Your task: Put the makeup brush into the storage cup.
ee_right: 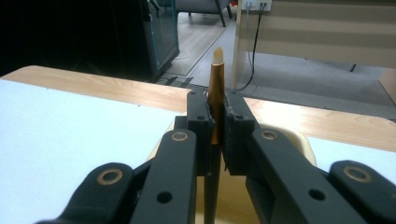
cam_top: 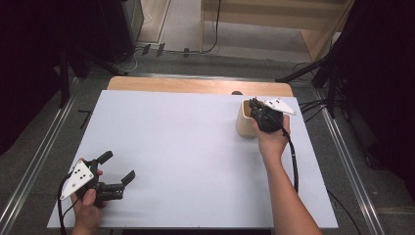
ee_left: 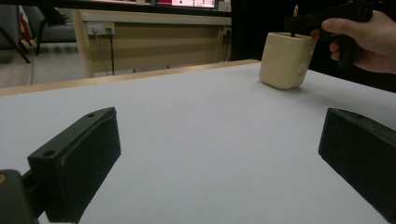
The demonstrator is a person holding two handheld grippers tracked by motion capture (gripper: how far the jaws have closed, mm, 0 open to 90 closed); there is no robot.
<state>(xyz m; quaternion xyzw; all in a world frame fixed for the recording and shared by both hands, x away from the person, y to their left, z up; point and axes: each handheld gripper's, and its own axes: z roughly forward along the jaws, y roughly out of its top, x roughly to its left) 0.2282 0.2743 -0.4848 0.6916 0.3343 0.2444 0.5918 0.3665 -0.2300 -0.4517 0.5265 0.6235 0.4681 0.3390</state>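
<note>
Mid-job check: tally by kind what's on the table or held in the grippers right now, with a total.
Cream cup: 1
Thin orange-tipped stick, clamped in the right gripper over the cup: 1
Left gripper, jaws apart, holding nothing: 0
Total: 2 things

- The table top (cam_top: 186,147) looks like a smooth, matt, pale sheet, laid on a board whose far edge (cam_top: 195,85) shows light wood grain.
- The cup (ee_left: 285,60) looks like cream matt plastic or ceramic, smooth, with a soft sheen.
- The stick (ee_right: 216,93) appears to be wood or bamboo, honey-coloured, smooth, lightly glossy.
- The right gripper (ee_right: 215,130) is black matt plastic with brass-coloured metal rivets at its joints.
- The left gripper (cam_top: 117,169) is the same dull black plastic; its pads (ee_left: 84,163) look faintly textured, like rubber.
- The three-cornered plates (cam_top: 78,177) are pale grey, flat and matt.
</note>
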